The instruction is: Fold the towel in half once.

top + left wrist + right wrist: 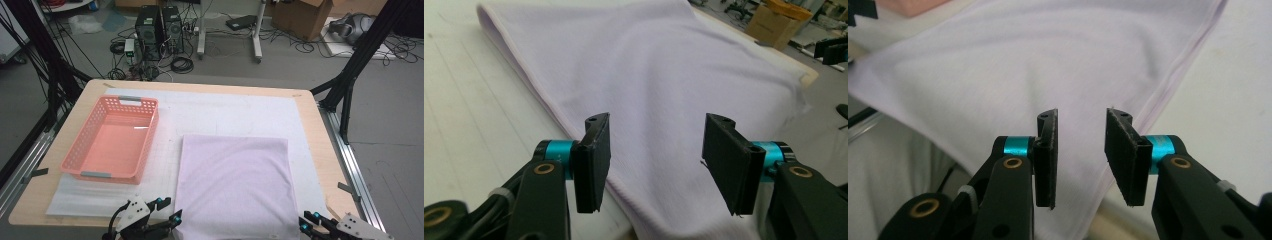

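Lilac cloth flat on the desk, both grippers at its near edge.

The wooden desk (320, 150) carries a white mat (225, 112), and on that mat lies the folded lilac cloth (232, 185) — smooth, roughly square, reaching to the desk's near edge. To its left, apart from it, sits an empty pink basket (102, 175). The left gripper (170, 210) hovers at the cloth's near left corner, its jaws spread wide with nothing between them. The right gripper (306, 221) sits at the near right corner — jaws parted more narrowly, also holding nothing, with the cloth's hemmed edge just below them.
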`<state>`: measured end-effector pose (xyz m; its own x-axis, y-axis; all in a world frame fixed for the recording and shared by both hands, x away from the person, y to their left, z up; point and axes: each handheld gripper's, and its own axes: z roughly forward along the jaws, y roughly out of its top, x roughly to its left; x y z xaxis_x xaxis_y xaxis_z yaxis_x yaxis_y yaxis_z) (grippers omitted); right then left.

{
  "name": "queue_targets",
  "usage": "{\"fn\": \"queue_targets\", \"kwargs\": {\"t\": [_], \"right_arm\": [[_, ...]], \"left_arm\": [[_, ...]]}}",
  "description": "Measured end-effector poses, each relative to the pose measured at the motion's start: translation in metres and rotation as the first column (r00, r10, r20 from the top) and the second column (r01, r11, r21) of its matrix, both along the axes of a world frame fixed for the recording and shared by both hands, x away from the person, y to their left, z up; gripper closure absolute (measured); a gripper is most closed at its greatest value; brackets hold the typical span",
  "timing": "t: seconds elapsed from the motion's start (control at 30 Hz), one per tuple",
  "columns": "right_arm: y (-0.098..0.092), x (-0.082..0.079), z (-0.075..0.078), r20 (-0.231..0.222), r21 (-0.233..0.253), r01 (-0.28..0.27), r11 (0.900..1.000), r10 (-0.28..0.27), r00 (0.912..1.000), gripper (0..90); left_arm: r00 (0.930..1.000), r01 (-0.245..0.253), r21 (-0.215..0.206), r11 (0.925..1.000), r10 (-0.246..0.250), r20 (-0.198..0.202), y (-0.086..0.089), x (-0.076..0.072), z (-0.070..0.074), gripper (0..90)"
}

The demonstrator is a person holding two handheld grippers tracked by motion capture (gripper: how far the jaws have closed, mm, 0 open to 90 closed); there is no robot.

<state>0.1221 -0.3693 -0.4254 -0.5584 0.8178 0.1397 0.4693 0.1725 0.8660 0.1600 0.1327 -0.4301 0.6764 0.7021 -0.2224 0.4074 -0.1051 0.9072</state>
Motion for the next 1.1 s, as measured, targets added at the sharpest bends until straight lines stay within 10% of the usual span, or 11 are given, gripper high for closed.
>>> {"fn": "queue_targets", "kwargs": {"t": [0.47, 0.73, 1.1], "right_arm": [[-0.002, 0.066, -0.009, -0.036, -0.035, 0.089, 0.995, -0.090, 0.9953, 68.6], [0.012, 0.110, -0.024, -0.093, -0.143, 0.059, 0.988, -0.072, 0.9931, 77.1], [0.000, 0.089, -0.014, -0.191, -0.202, 0.011, 0.979, -0.050, 0.9804, 86.3]], "left_arm": [[0.9982, -0.050, 0.009, 0.9987, 0.050, -0.034, -0.011, 0.084, -0.002, 42.6], [0.9932, -0.068, -0.002, 0.9977, 0.068, -0.095, -0.019, 0.138, -0.012, 41.3], [0.9857, -0.138, 0.047, 0.9893, 0.142, -0.090, -0.026, 0.179, -0.013, 40.6]]}}
